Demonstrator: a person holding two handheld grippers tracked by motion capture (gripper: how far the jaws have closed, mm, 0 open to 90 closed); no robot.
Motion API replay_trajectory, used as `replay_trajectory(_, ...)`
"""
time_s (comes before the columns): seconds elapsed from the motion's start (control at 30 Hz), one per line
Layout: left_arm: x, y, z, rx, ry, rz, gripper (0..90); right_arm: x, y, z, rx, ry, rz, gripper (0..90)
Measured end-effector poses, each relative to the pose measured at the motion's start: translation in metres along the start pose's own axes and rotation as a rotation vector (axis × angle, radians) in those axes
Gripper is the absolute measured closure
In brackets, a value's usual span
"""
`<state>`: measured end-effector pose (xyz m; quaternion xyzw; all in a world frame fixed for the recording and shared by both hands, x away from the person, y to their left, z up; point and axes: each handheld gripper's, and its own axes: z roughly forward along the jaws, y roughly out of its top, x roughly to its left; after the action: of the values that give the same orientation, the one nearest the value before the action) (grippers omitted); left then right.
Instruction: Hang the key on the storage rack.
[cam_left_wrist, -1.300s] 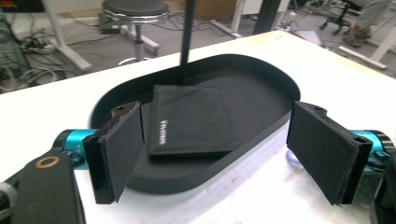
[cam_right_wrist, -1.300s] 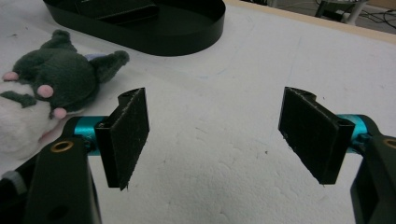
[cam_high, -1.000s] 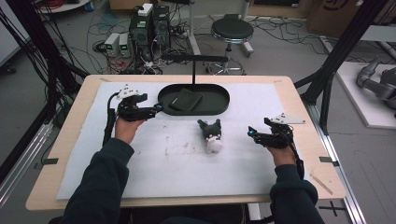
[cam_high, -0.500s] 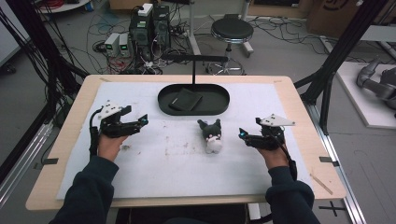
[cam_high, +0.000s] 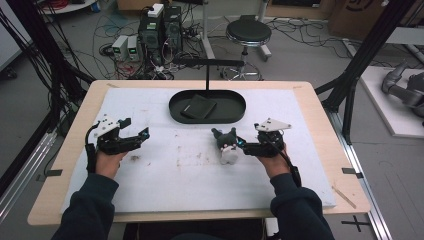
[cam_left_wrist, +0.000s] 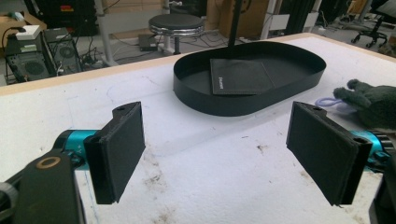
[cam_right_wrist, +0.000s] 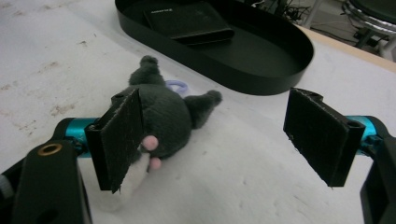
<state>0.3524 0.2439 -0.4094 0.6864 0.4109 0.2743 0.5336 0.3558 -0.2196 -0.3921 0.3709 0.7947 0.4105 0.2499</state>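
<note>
Counted: one plush toy (cam_high: 226, 146), one black oval tray (cam_high: 235, 111), one black wallet (cam_high: 198, 106), two grippers, left (cam_high: 141, 135) and right (cam_high: 241, 144).

Bench layout: tray at the back, toy in the middle, a gripper to each side.

We see the tray (cam_high: 207, 106) at the far middle of the bench (cam_high: 310, 200), with a flat pad (cam_high: 198, 106) lying in its left half. Nearer us, right of centre, lies the plush toy (cam_high: 226, 146). The right gripper (cam_high: 243, 145) sits just beside the toy on its right; the left gripper (cam_high: 142, 135) lies well apart, toward the bench's left edge.
</note>
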Motion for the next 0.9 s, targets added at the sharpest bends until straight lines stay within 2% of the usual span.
replay_trajectory(0.23,0.003,-0.002,0.002,0.003,-0.006,-0.026,19.3,0.019,0.011,0.019,0.040,0.021,-0.016,20.6)
replay_trajectory(0.57,0.006,-0.003,0.003,0.008,-0.009,-0.049,20.0,0.051,0.016,0.056,0.156,0.026,-0.064,20.6)
replay_trajectory(0.67,0.007,-0.004,0.003,0.010,-0.005,-0.056,20.0,0.061,0.015,0.064,0.211,-0.027,-0.108,20.7)
replay_trajectory(0.7,0.007,-0.004,0.003,0.010,-0.006,-0.056,20.0,0.062,0.015,0.066,0.221,-0.056,-0.137,22.4)
replay_trajectory(0.8,0.008,-0.005,0.003,0.015,-0.007,-0.064,20.1,0.061,0.011,0.070,0.296,-0.142,-0.200,30.3)
replay_trajectory(0.83,0.008,-0.005,0.003,0.017,-0.006,-0.069,20.2,0.058,0.010,0.071,0.312,-0.153,-0.210,32.6)
replay_trajectory(0.9,0.008,-0.005,0.003,0.017,-0.006,-0.069,20.3,0.050,0.010,0.069,0.305,-0.130,-0.174,35.4)
